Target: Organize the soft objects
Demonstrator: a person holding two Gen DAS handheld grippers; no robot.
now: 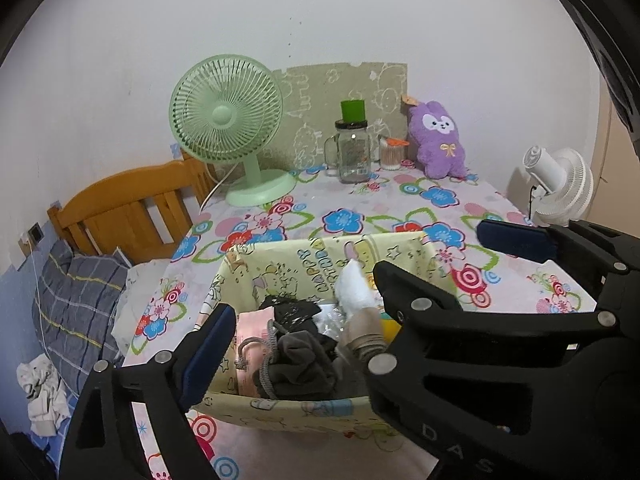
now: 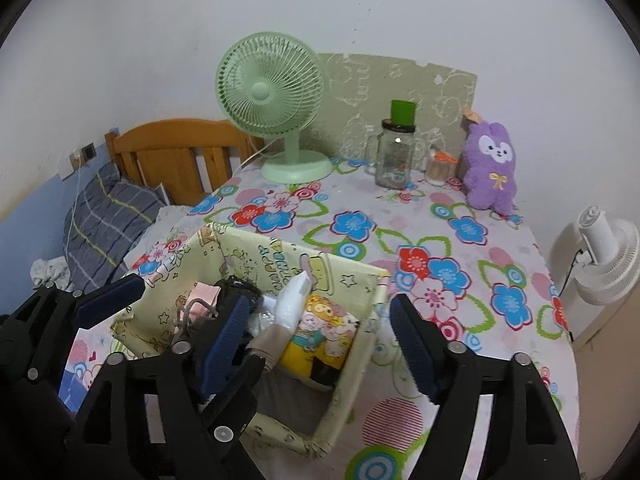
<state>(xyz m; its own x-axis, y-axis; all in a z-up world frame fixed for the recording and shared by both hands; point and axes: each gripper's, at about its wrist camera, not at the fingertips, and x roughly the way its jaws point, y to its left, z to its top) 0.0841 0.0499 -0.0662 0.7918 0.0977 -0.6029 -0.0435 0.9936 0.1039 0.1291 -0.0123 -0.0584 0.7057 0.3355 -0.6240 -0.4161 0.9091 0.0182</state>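
Note:
A pale yellow fabric basket (image 1: pixel 280 404) (image 2: pixel 360 344) stands on the floral table, holding a grey drawstring pouch (image 1: pixel 300 364), pink items (image 1: pixel 250 328), a white and beige sock (image 1: pixel 354 292) (image 2: pixel 292 306) and a yellow cartoon plush (image 2: pixel 324 332). My left gripper (image 1: pixel 308 312) is open, its fingers astride the basket. My right gripper (image 2: pixel 320 340) is open, over the basket's right part; it shows in the left wrist view (image 1: pixel 516 242). A purple plush rabbit (image 1: pixel 440 140) (image 2: pixel 492 164) sits at the table's back right.
A green desk fan (image 1: pixel 232 128) (image 2: pixel 276 104), a glass jar with a green lid (image 1: pixel 352 148) (image 2: pixel 396 148) and a cotton swab holder (image 1: pixel 392 154) stand along the back. A wooden bed with a plaid pillow (image 1: pixel 76 300) is left. A white fan (image 2: pixel 604 256) stands right.

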